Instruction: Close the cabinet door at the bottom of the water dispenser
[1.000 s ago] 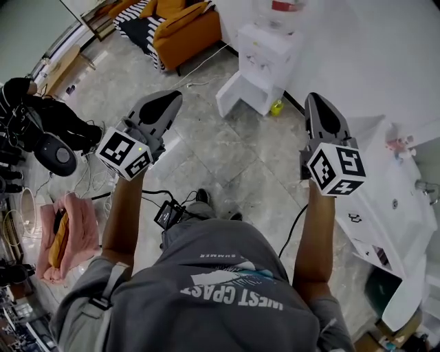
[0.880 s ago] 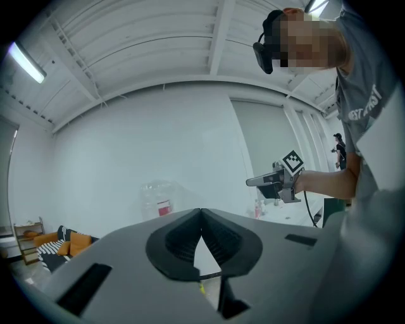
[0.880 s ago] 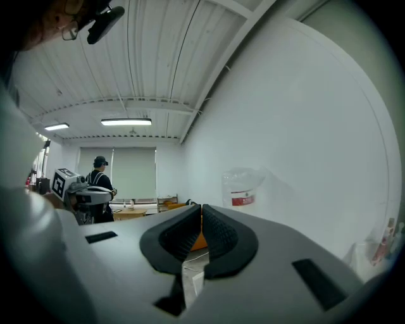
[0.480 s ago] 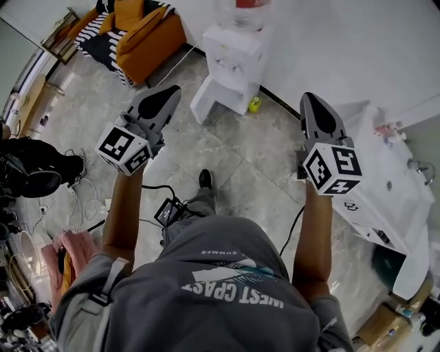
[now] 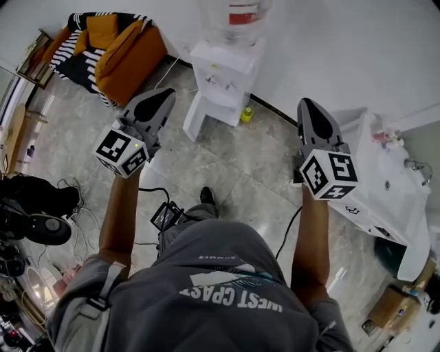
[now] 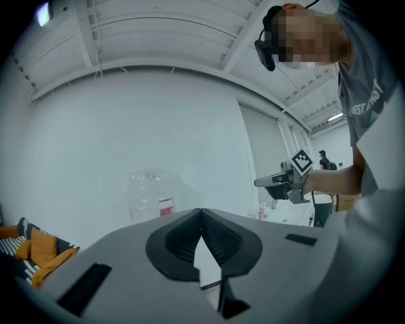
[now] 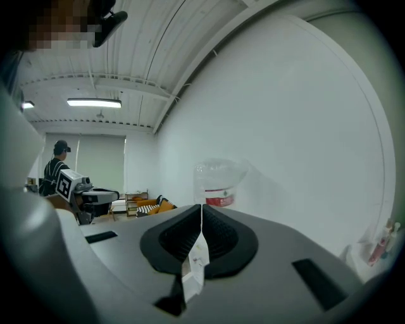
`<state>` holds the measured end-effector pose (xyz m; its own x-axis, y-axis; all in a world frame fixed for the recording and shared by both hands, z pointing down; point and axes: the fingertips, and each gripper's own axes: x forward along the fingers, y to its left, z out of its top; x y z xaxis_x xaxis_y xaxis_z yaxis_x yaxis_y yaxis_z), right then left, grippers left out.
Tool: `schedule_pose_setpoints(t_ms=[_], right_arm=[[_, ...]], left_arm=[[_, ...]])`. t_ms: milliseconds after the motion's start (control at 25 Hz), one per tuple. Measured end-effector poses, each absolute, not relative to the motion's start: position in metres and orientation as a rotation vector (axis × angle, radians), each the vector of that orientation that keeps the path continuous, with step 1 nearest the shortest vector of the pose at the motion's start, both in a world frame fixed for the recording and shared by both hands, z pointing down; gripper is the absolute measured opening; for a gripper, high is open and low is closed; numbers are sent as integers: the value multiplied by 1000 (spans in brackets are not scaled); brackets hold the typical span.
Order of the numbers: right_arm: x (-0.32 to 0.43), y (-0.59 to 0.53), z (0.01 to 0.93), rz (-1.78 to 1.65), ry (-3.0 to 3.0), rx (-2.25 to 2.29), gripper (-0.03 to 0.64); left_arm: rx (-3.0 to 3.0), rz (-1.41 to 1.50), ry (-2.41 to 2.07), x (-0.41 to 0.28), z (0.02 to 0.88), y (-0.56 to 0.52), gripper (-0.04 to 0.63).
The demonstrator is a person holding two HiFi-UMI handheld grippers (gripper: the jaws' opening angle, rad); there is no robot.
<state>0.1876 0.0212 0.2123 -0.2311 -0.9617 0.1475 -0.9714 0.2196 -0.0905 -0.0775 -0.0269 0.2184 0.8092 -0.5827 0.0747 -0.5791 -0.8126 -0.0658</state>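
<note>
The white water dispenser (image 5: 228, 63) stands against the wall at the top middle of the head view, with a clear bottle (image 5: 234, 12) on top. Its bottom cabinet door (image 5: 194, 114) stands swung out to the left. My left gripper (image 5: 167, 93) is shut and empty, held level in the air, a little left of and short of the door. My right gripper (image 5: 306, 102) is also shut and empty, off to the dispenser's right. The bottle (image 6: 152, 196) shows faintly beyond the closed left gripper (image 6: 201, 211). In the right gripper view the bottle (image 7: 219, 183) rises behind the closed right gripper (image 7: 202, 206).
An orange sofa (image 5: 124, 52) with a striped blanket sits at the upper left. A white counter (image 5: 389, 196) runs along the right. A small yellow-green object (image 5: 246, 114) lies by the dispenser's base. Cables and a black device (image 5: 166, 214) lie on the floor near my feet.
Both grippers and the head view have travelled toward the dispenser, which now sits closer and more central. The sofa has shifted left. Both pairs of jaws stay shut.
</note>
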Motion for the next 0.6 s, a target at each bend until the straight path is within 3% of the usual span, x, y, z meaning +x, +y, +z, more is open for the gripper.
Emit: schedule_pose_setpoints(t_ms=[600], right_arm=[[152, -59, 226, 233, -2290, 1956, 29]], left_arm=[[-3015, -85, 945, -128, 254, -122, 14]])
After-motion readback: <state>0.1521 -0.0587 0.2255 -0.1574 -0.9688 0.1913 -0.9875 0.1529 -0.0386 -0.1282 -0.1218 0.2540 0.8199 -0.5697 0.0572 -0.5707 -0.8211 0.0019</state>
